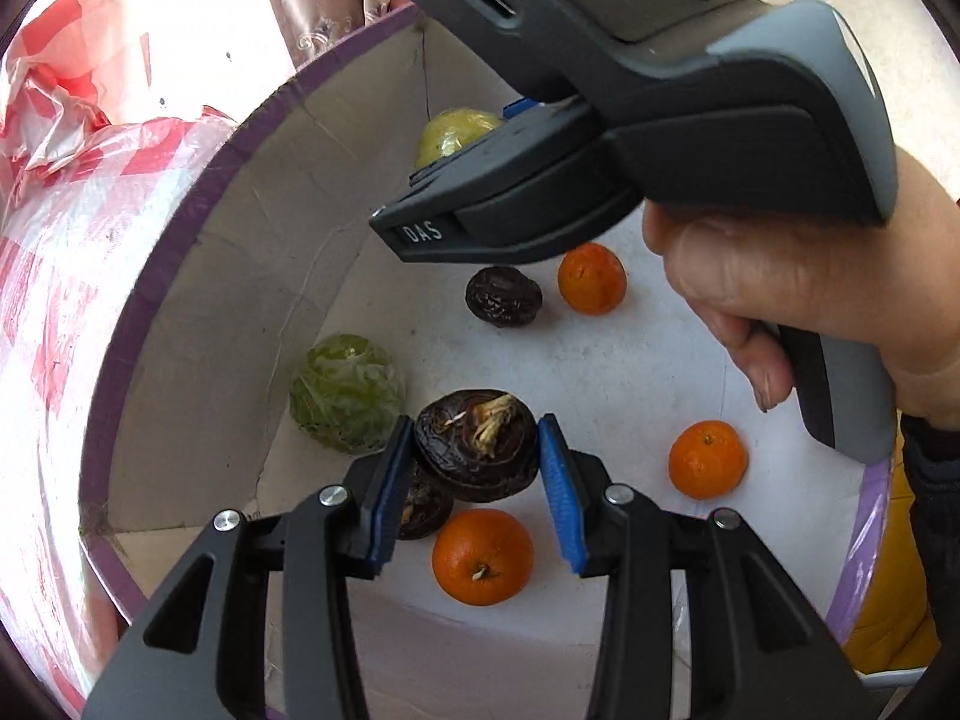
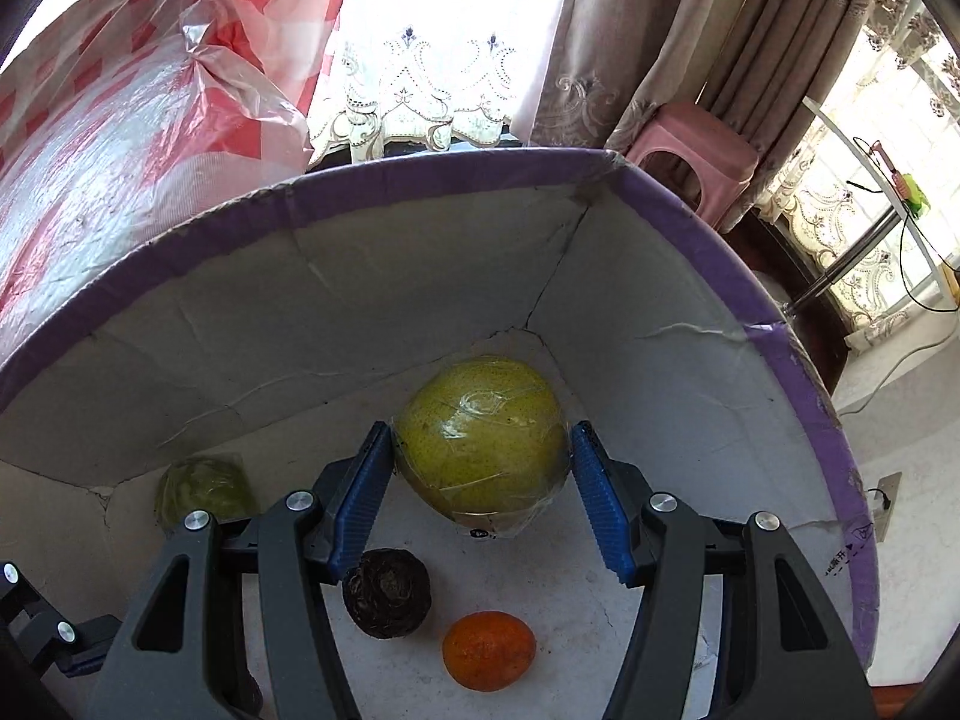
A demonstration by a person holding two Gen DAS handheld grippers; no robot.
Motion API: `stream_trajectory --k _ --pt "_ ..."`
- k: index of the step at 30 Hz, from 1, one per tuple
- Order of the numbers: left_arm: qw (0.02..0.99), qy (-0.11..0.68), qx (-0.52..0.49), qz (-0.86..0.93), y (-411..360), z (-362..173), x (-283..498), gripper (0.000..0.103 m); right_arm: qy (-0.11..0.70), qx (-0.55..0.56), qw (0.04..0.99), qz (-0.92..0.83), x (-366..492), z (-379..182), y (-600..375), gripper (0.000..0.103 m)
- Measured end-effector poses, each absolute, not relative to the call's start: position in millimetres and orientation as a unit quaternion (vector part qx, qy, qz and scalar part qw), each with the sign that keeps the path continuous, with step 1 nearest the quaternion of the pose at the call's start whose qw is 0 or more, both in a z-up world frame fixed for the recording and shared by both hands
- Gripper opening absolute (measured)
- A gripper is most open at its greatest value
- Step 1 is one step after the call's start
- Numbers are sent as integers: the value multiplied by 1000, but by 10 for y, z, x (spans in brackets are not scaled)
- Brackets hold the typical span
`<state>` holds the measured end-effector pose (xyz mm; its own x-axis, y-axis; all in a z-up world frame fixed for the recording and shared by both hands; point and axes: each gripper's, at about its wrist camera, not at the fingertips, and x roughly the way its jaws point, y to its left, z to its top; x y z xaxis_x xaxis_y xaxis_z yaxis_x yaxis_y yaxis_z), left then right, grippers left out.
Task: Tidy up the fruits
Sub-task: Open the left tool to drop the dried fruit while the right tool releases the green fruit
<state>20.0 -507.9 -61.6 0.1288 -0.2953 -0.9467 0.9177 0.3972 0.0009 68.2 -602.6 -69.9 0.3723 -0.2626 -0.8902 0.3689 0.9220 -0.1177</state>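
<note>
The left tool [image 1: 477, 483] is spread wide around a wrinkled dark fruit [image 1: 477, 444], unclamped; the right tool [image 2: 480, 498] is likewise wide around the film-wrapped green fruit [image 2: 480, 435]. If closed off-centre, the slick wrap may slip, and the fruit may roll against the box wall [image 2: 360, 276].

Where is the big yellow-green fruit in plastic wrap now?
In the right wrist view the yellow-green fruit sits in the far corner of the purple-rimmed box, between the blue pads of the right tool, beyond a dark wrinkled fruit.
</note>
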Motion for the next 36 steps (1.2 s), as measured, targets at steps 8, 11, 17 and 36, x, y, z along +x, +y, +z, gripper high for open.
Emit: stream_trajectory --k 8,11,17,36 --pt "670 498 340 -433 -5150 -739 206 42 540 53 818 -191 732 -828 -6055 59" --pt "673 495 339 -432 -5154 -717 212 42 545 50 814 -191 765 -855 -6067 60" --pt "680 488 338 -430 -5144 -680 134 50 549 51 812 -190 810 -884 -6082 60" --pt "691 475 329 -433 -5043 -634 208 68 534 39 820 -202 744 -846 -6020 74"
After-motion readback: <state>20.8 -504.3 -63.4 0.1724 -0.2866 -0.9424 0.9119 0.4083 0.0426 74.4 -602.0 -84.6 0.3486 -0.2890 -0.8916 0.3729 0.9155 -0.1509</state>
